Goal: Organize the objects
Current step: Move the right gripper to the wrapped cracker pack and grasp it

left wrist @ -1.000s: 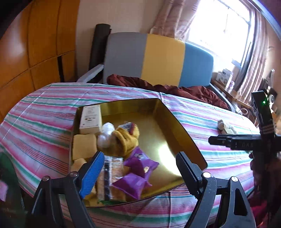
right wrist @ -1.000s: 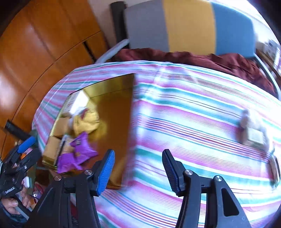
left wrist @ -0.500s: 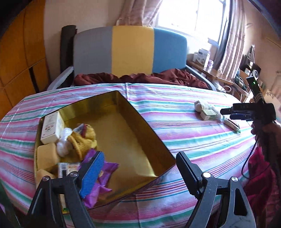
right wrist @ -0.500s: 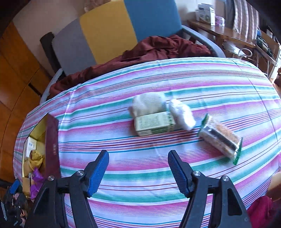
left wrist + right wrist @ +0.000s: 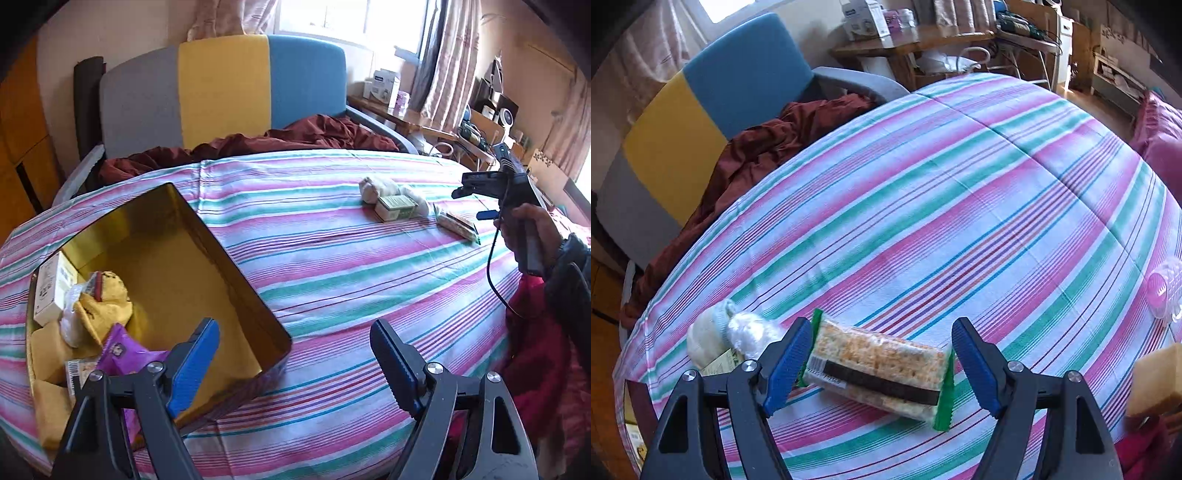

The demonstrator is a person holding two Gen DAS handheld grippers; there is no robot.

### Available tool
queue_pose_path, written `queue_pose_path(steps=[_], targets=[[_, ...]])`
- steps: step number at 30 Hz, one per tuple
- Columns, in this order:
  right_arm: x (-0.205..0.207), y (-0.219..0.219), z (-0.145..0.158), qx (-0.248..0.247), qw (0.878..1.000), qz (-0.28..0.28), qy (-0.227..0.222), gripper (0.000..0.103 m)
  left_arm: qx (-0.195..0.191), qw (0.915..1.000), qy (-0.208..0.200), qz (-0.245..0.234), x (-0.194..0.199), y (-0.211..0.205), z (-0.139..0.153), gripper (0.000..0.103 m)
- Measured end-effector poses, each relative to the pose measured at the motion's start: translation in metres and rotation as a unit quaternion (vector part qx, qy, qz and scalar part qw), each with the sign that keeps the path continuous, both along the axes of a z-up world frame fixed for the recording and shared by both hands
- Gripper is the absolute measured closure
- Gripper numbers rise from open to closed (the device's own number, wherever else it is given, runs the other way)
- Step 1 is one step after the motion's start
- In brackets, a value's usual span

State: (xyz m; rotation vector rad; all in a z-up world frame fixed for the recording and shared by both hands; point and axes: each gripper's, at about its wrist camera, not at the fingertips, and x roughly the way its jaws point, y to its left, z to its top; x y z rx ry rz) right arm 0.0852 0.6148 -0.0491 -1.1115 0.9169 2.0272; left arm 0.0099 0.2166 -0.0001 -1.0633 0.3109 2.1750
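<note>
no readable text, barcode on cracker packet too blurred to read

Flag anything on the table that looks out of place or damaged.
Nothing looks damaged or spilled. Still outside the gold box: a cracker pack lying askew between the right gripper's opening jaws, and a small green box beside white bundles.

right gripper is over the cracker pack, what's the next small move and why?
Probably lower the right gripper a little, then close on the cracker pack. Its jaws are opening and already straddle the pack, which lies flat on the striped cloth with neither pad touching it. The gold box, where the other snacks sit, is the likely destination.
</note>
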Motion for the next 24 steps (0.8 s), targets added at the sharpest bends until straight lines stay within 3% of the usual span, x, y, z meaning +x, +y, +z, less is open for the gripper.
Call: queue_pose_path(steps=[11,19,24], targets=[[-0.008,0.008,-0.017,-0.03,0.999,0.016,-0.025,0.024,-0.011,0.9983,-0.022,-0.052,0.008,0.046,-0.01,0.019],[-0.002,-0.011,-0.027,-0.155,0.986,0.064,0.026,0.024,-0.021,0.9969,-0.034,-0.068,0.009,0.069,-0.015,0.019],[0.004,-0.013,-0.016,-0.112,0.992,0.051,0.015,0.024,-0.023,0.9965,-0.033,-0.073,0.001,0.086,-0.013,0.019]])
